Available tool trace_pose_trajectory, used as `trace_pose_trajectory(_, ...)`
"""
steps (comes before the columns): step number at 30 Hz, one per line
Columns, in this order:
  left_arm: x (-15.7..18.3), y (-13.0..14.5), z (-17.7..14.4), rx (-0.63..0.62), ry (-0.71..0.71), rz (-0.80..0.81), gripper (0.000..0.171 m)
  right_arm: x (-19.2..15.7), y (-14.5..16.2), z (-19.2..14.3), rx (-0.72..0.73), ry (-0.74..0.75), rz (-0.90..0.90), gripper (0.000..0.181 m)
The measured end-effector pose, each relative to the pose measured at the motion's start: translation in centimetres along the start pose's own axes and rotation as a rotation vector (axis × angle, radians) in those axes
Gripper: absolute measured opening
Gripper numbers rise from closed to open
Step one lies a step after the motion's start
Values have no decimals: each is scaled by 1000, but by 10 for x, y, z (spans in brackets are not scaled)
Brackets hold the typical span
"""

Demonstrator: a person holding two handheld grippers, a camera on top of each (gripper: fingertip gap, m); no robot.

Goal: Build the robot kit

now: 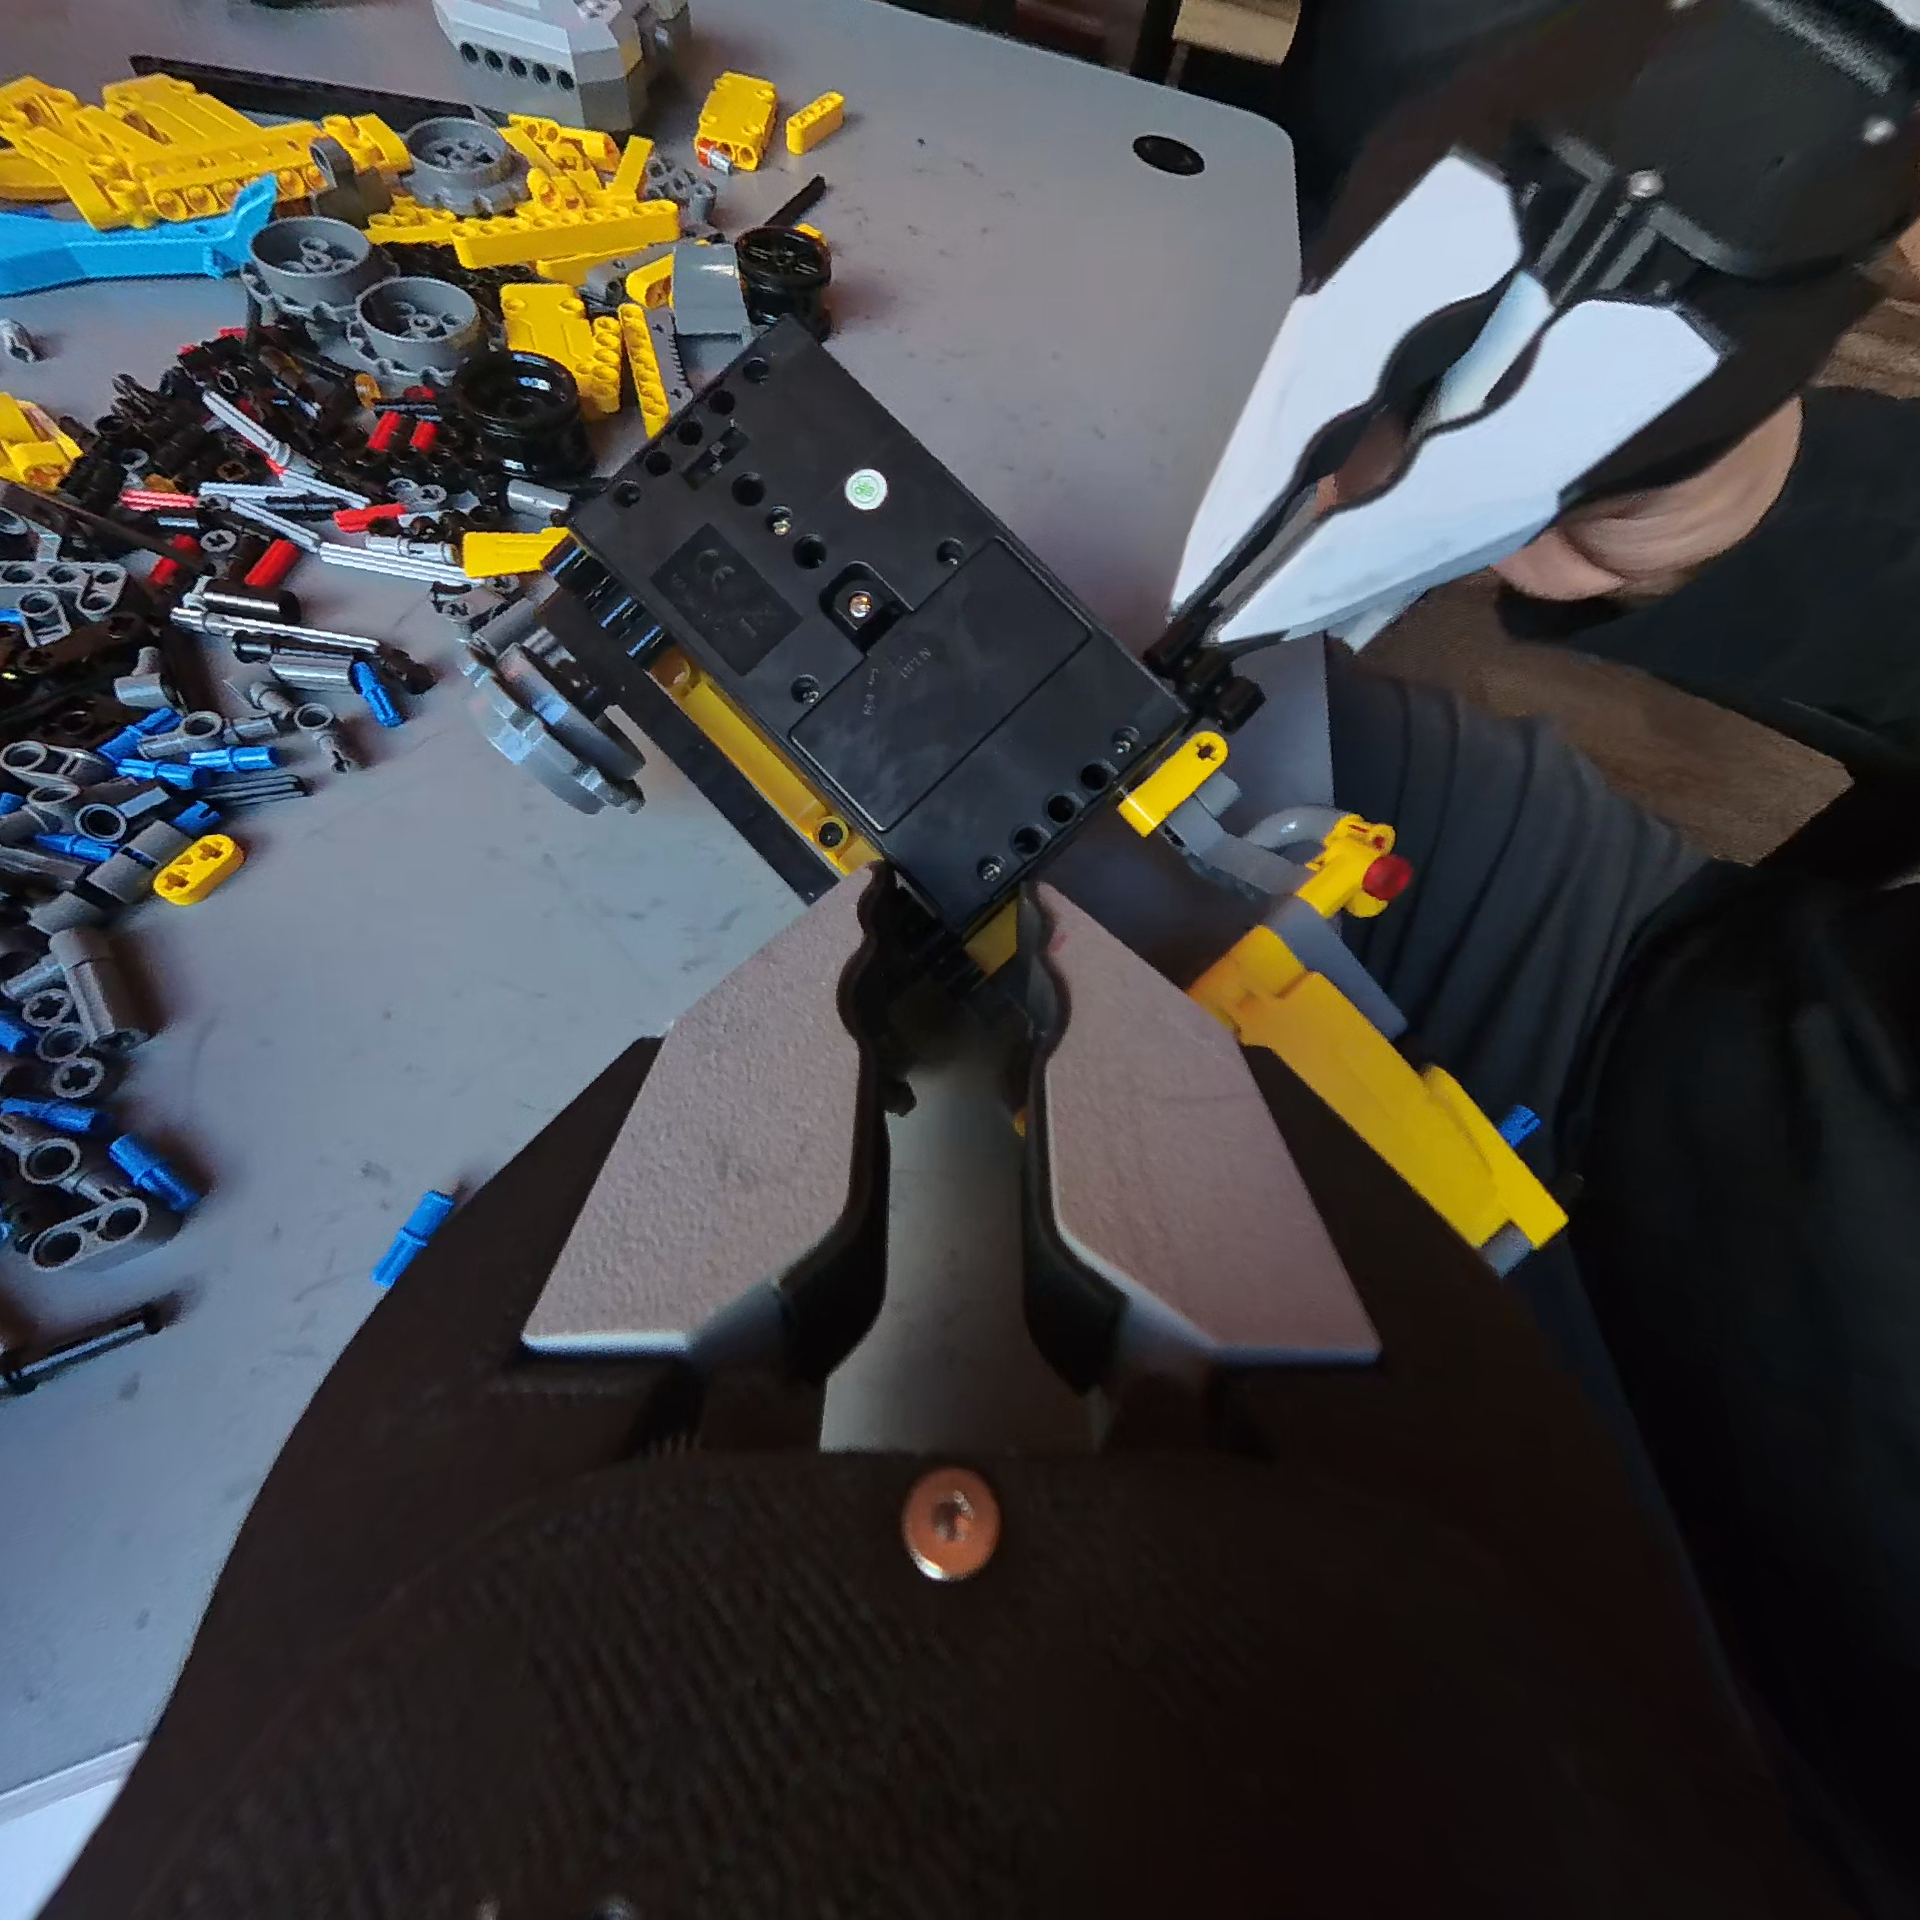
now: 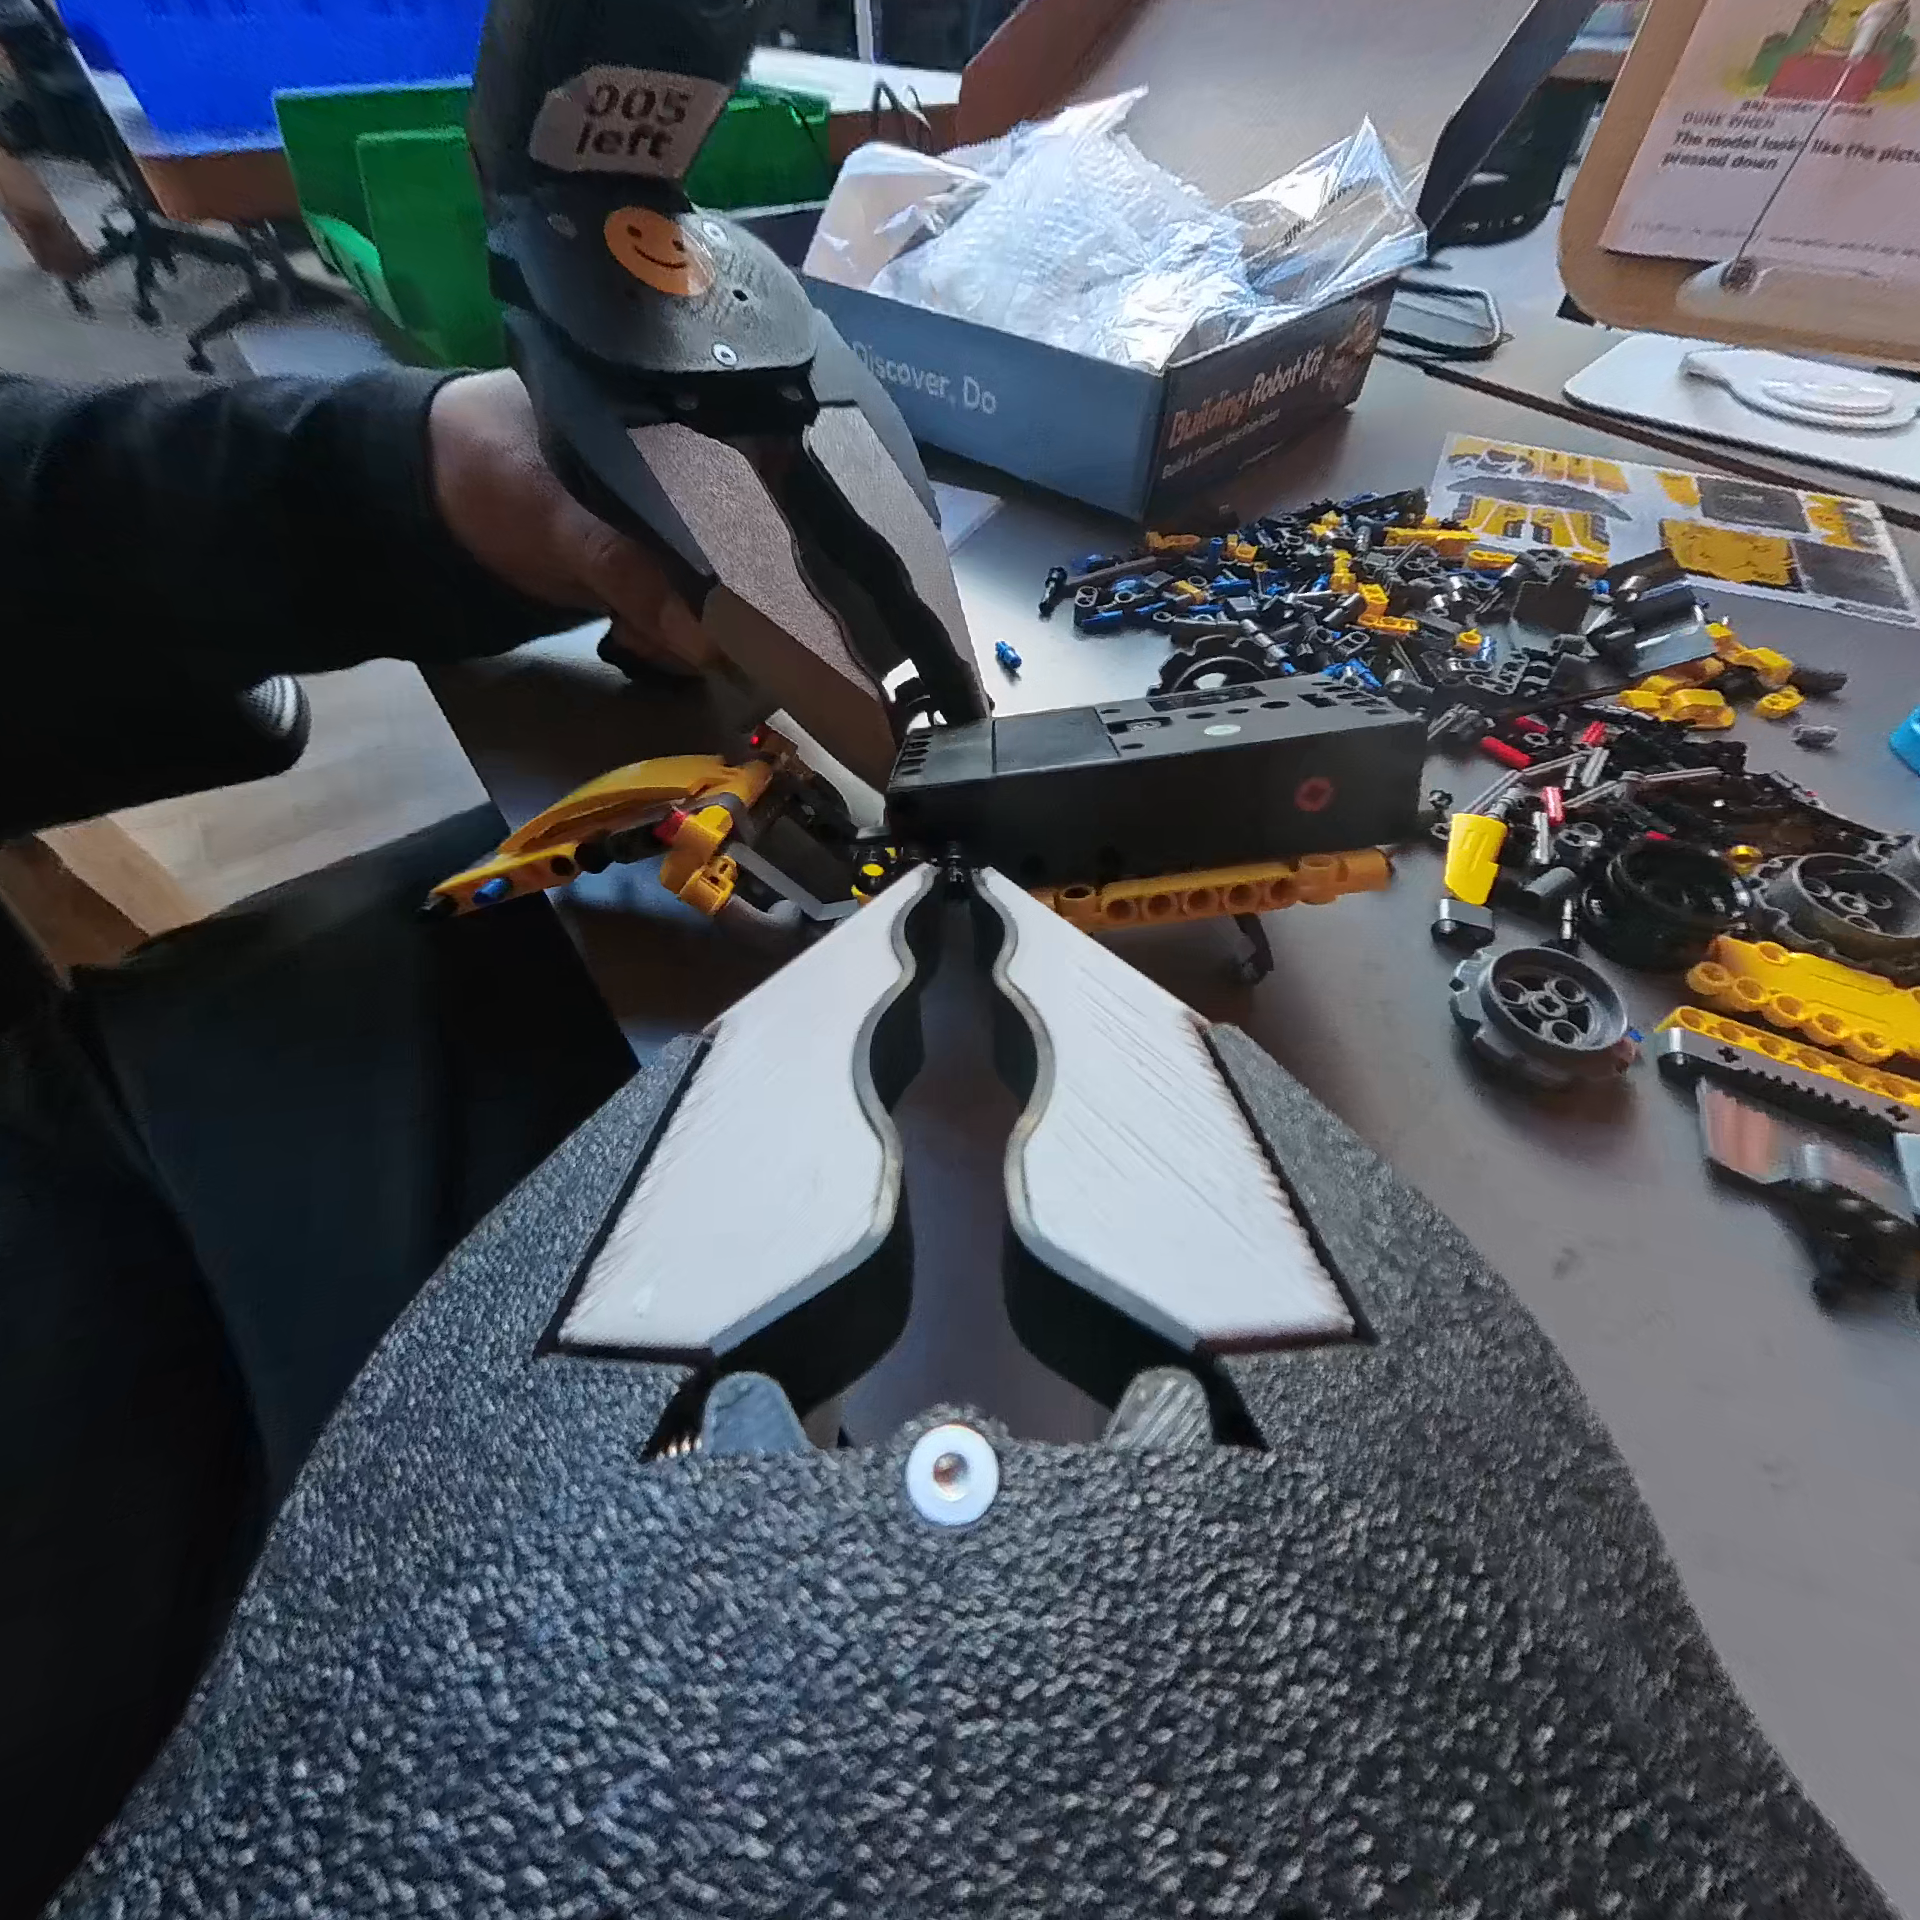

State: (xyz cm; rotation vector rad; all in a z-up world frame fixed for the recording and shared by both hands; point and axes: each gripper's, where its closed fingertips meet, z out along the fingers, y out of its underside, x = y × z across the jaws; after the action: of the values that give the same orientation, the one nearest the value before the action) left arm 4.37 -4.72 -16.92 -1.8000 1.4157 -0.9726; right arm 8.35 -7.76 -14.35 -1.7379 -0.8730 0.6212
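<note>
The left tool (image 1: 951, 914), with brown-faced fingers, is clamped on the near end of a black battery box (image 1: 862, 634) that forms the top of a half-built yellow and black brick model; the box is held over the edge of the grey worktop (image 1: 436, 997). The right tool (image 2: 951, 878), with white-faced fingers, has its tips pinched together on a small black pin (image 2: 953, 868) at the box's lower side edge, just above the model's yellow holed beam (image 2: 1216, 894). A yellow curved arm (image 1: 1371, 1081) of the model juts out past the worktop edge, towards the person's dark clothing.

Behind the model lies a wide scatter of loose parts: yellow beams (image 1: 540, 223), grey wheel hubs (image 1: 416, 322), black tyres (image 1: 525, 410), then small blue connector pins (image 1: 416, 1236). Farther back on the worktop stands an open cardboard kit box (image 2: 1153, 395) stuffed with clear plastic bags, with a printed sticker sheet (image 2: 1662, 530) to its right.
</note>
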Motion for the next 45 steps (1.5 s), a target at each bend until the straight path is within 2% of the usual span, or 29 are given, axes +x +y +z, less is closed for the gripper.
trace_pose_trajectory(5,-3,0,-1,4,5,-33,19,1,-3,2,-12,99,-142,5)
trace_pose_trajectory(12,-2,0,-1,1,-25,0,19,0,1,2,37,88,-58,5)
trace_pose_trajectory(20,-2,2,-3,-3,-66,27,19,-1,-1,4,-49,40,-121,5)
trace_pose_trajectory(26,0,3,-3,-23,-146,62,19,-2,1,6,-101,-8,-64,5)
trace_pose_trajectory(33,2,4,-4,-44,-229,152,20,-6,13,6,-3,86,-27,5)
trace_pose_trajectory(45,8,0,-4,14,-145,89,21,4,9,-6,45,109,19,4)
